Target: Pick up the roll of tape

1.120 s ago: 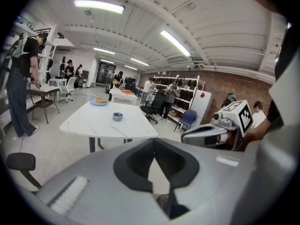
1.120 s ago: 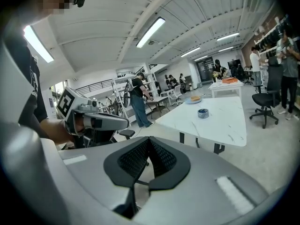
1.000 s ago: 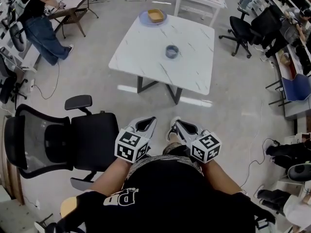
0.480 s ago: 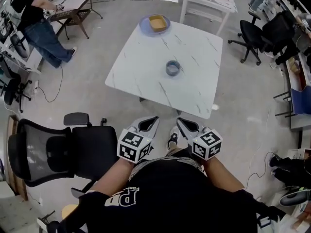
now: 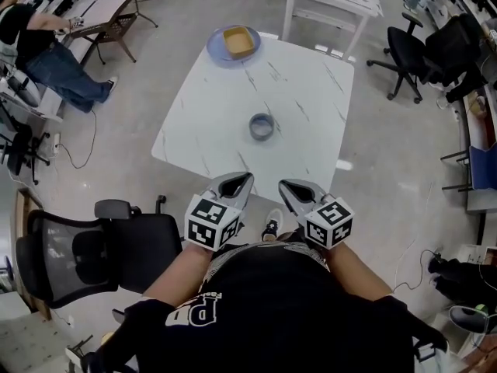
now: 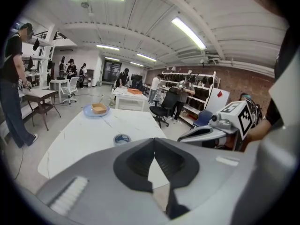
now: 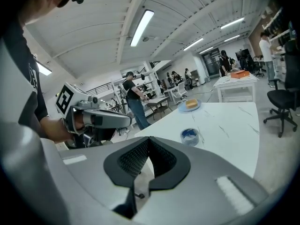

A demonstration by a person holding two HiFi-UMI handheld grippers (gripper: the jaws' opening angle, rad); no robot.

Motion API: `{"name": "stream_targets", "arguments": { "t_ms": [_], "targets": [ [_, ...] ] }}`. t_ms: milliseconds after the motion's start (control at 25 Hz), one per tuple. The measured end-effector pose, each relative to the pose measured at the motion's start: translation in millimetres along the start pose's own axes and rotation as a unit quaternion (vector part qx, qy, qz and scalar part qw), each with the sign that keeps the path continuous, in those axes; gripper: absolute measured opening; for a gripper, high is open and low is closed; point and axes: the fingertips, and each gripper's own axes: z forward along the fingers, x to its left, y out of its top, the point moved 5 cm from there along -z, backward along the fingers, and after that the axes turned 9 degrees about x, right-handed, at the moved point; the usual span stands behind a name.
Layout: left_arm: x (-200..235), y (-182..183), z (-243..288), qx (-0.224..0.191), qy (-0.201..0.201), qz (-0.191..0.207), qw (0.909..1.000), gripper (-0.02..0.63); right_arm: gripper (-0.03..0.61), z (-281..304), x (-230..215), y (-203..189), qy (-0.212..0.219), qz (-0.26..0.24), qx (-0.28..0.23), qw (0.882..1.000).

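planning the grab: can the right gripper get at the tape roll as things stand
Probably yes: only bare table lies between the right gripper and the roll of tape. Its jaws are shut and must open first.

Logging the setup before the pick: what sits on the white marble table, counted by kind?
Roll of tape: 1
Blue plate: 1
Tan box on the plate: 1
Total on the table: 3
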Motion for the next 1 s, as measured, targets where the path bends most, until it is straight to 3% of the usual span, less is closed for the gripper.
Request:
{"name": "stream_targets", "arguments": {
  "t_ms": [240, 560, 1000],
  "targets": [
    [2, 28, 24, -0.002, 0.007, 0.012, 0.9999, 0.058, 0.0, 2, -34, 18, 0.005, -0.001, -0.007, 1.0],
    [15, 36, 37, 0.001, 0.006, 0.004, 1.0, 0.058, 0.0, 11, -49, 27, 0.003, -0.005, -0.005, 1.0],
    [53, 57, 38, 0.005, -0.035, 0.029, 0.999, 0.058, 0.0, 38, -49, 65, -0.043, -0.001, -0.023, 0.999]
  ]
}}
